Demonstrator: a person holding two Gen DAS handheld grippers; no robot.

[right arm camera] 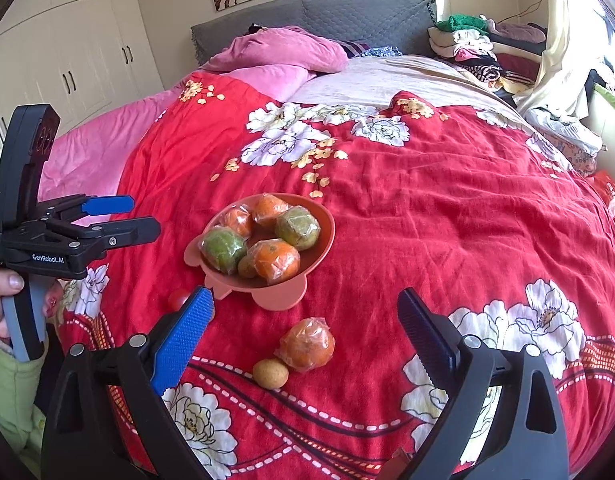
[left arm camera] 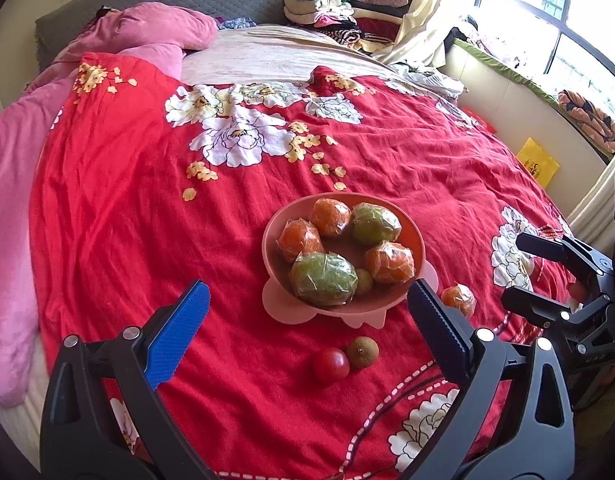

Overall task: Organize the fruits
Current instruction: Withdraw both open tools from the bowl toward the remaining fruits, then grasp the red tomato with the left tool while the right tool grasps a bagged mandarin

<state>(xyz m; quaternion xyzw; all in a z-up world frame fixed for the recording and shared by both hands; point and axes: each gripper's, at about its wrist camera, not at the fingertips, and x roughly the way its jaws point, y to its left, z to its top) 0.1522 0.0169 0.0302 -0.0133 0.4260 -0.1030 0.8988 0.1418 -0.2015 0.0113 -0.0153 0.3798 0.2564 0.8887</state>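
A pink bowl (left arm camera: 411,236) (right arm camera: 323,248) on the red floral bedspread holds several plastic-wrapped orange and green fruits and a small brown one. In front of it in the left wrist view lie a red tomato (left arm camera: 330,365) and a small brown fruit (left arm camera: 362,352). A wrapped orange (left arm camera: 459,299) (right arm camera: 306,345) lies to the bowl's right, with a small tan fruit (right arm camera: 270,373) beside it. My left gripper (left arm camera: 307,340) (right arm camera: 143,216) is open and empty, short of the bowl. My right gripper (right arm camera: 307,336) (left arm camera: 519,272) is open and empty over the wrapped orange.
Pink pillows and a pink blanket (left arm camera: 11,200) lie at the bed's left. Folded clothes (left arm camera: 331,8) are stacked by the grey headboard. A window ledge (left arm camera: 539,92) runs along the right. White wardrobes (right arm camera: 67,48) stand at the left.
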